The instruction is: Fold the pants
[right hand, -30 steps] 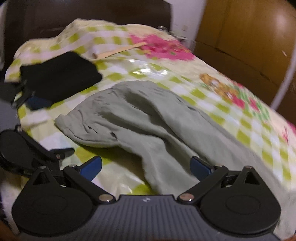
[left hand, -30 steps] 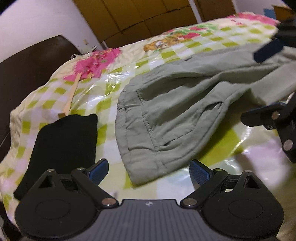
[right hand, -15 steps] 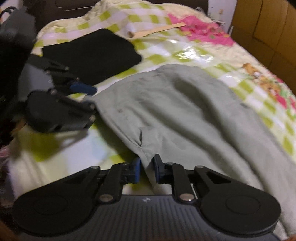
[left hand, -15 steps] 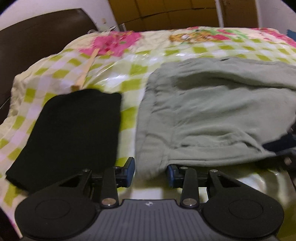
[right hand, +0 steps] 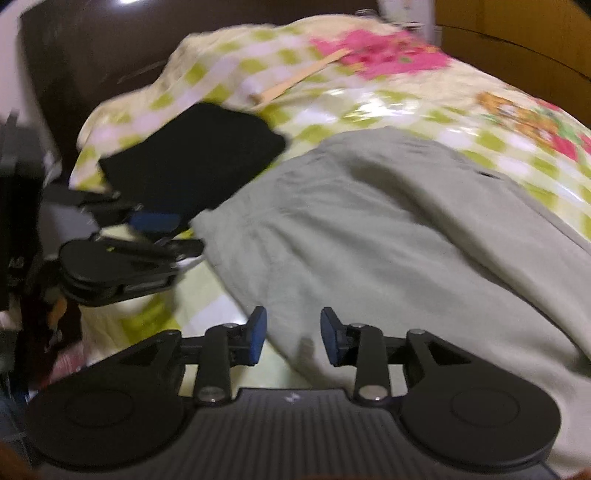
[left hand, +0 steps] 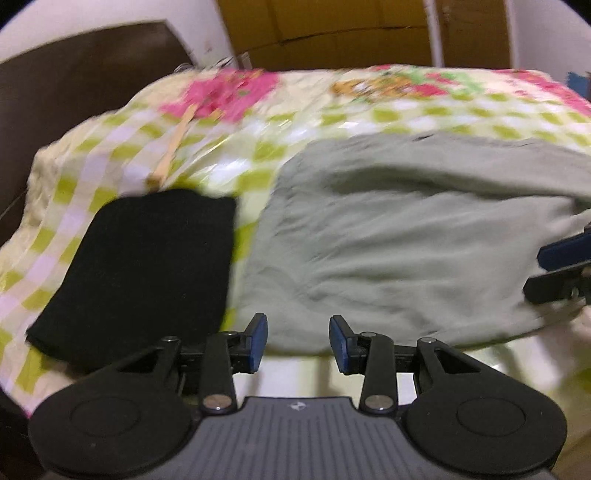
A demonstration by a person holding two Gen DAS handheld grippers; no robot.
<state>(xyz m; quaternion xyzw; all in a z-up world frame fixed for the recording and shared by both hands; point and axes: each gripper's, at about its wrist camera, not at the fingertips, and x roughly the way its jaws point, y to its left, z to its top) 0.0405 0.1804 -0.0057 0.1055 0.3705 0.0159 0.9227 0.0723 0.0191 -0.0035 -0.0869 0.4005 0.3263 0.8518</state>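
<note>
Grey-green pants (left hand: 406, 251) lie spread on the checked bed cover (left hand: 369, 110), waist end toward me. My left gripper (left hand: 297, 334) sits at the pants' near corner, jaws partly apart. Cloth lies flat across the gap and the pads do not visibly pinch it. In the right wrist view the pants (right hand: 388, 229) fill the right half. The jaws of my right gripper (right hand: 293, 330) are opening, and the pants' near edge lies loose between the pads. The left gripper (right hand: 162, 236) shows at the left by the pants' corner. The right gripper (left hand: 565, 262) pokes in at the left wrist view's right edge.
A folded black garment (left hand: 147, 266) lies just left of the pants, nearly touching them. A wooden stick (left hand: 173, 147) lies beyond it on the cover. A dark headboard (left hand: 74, 81) stands at the left and yellow-brown wardrobe doors (left hand: 332, 29) at the back.
Both grippers went from wide apart to narrow at the pants' near edge. The right one had nearly shut on the edge and has since widened. The left wrist view has drawn closer to the pants.
</note>
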